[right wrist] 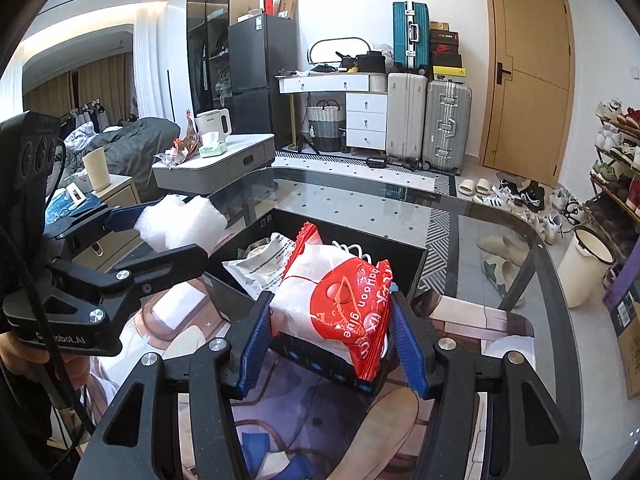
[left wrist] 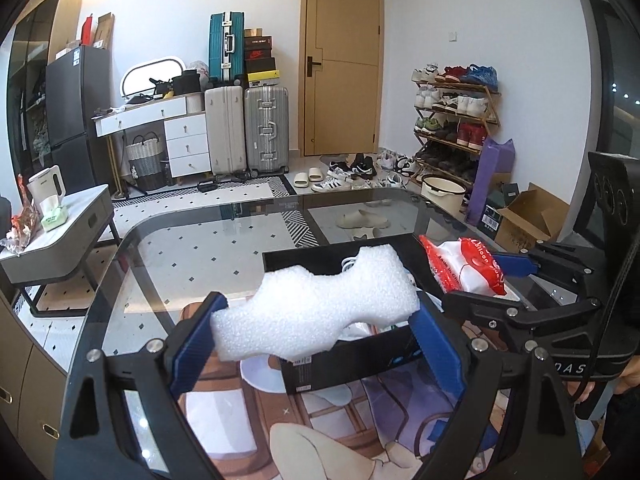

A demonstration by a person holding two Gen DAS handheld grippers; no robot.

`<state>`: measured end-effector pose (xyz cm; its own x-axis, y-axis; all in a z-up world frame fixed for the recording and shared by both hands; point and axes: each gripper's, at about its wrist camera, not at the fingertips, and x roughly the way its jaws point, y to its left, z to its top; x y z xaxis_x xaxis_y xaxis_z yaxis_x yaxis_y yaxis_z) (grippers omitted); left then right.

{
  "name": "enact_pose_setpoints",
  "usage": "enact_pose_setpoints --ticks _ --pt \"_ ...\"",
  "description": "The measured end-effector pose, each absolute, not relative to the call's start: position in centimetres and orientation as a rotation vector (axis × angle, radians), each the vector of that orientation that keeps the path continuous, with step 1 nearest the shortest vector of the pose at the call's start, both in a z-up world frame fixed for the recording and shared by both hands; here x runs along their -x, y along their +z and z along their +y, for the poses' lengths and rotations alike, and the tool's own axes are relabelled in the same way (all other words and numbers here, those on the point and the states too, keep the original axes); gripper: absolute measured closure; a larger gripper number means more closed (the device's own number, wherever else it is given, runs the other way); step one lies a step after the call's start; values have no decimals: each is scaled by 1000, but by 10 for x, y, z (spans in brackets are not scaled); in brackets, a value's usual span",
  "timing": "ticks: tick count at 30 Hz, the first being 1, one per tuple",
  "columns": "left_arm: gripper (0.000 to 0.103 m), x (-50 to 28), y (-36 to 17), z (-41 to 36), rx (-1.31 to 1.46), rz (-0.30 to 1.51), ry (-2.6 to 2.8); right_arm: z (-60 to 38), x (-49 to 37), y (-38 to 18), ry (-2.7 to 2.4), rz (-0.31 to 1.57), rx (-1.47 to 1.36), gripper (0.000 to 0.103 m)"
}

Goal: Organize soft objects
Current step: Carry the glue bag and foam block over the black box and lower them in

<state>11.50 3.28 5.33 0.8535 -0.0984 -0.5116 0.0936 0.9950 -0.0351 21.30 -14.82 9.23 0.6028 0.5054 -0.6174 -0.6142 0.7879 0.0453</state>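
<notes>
two soft items in hand above the black box (right wrist: 416, 258): left gripper (left wrist: 316, 320) clamped on white foam (left wrist: 320, 304), right gripper (right wrist: 326, 332) pinching red-white packet (right wrist: 340, 300). a wrapped pack (right wrist: 260, 264), maybe more, already inside; both left to drop.

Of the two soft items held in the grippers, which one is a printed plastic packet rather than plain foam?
The red-and-white packet in the right gripper; it has printed lettering. The left gripper holds plain white foam, unprinted and bumpy.
</notes>
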Motion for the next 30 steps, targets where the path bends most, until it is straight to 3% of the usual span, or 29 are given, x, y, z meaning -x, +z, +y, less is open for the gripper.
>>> enact_pose_setpoints --ticks 30 --pt "12 -169 30 29 7 621 -150 -108 -269 60 689 742 339 46"
